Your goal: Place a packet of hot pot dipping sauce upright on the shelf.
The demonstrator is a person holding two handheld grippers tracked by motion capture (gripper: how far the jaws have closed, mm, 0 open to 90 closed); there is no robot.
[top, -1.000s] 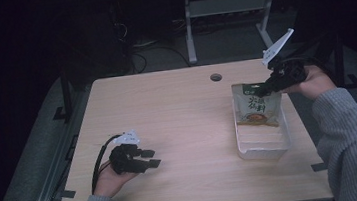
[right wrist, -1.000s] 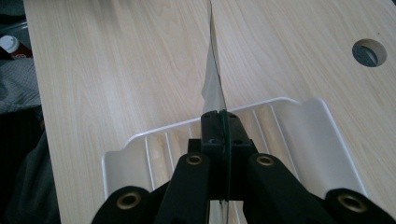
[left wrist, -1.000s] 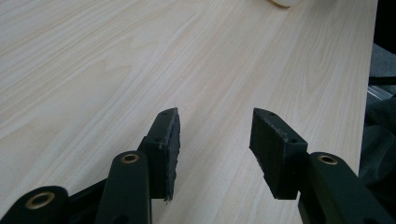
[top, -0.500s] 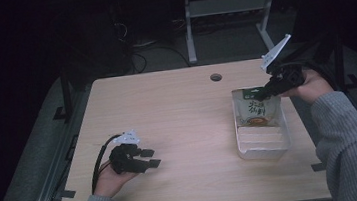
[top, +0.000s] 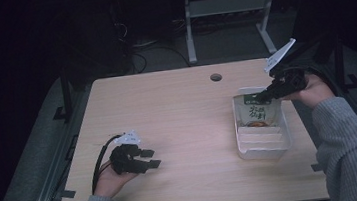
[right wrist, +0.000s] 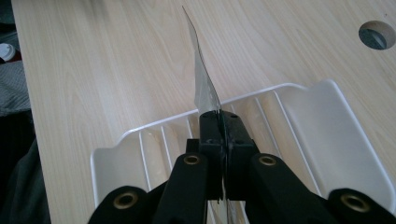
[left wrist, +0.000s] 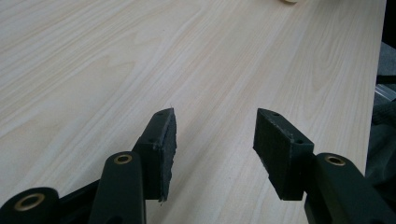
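A green and white food pouch [top: 255,112] stands tilted in the far end of a white ribbed tray [top: 264,144] at the table's right. My right gripper [top: 267,93] is shut on the pouch's top edge. In the right gripper view the pouch [right wrist: 201,79] shows edge-on, rising from between the closed jaws above the tray [right wrist: 327,102]. My left gripper [top: 151,158] rests low at the table's front left, open, with nothing between its jaws. The left gripper view has its black pads [left wrist: 163,144] spread over bare wood.
The light wood table [top: 177,110] has a round cable hole [top: 216,77] at the far middle. A metal stand [top: 227,10] and cables sit on the dark floor behind. The person's grey sleeves enter from the bottom corners.
My right gripper has drawn the pouch slightly toward the tray's far end and stood it more upright. The left gripper has not moved.
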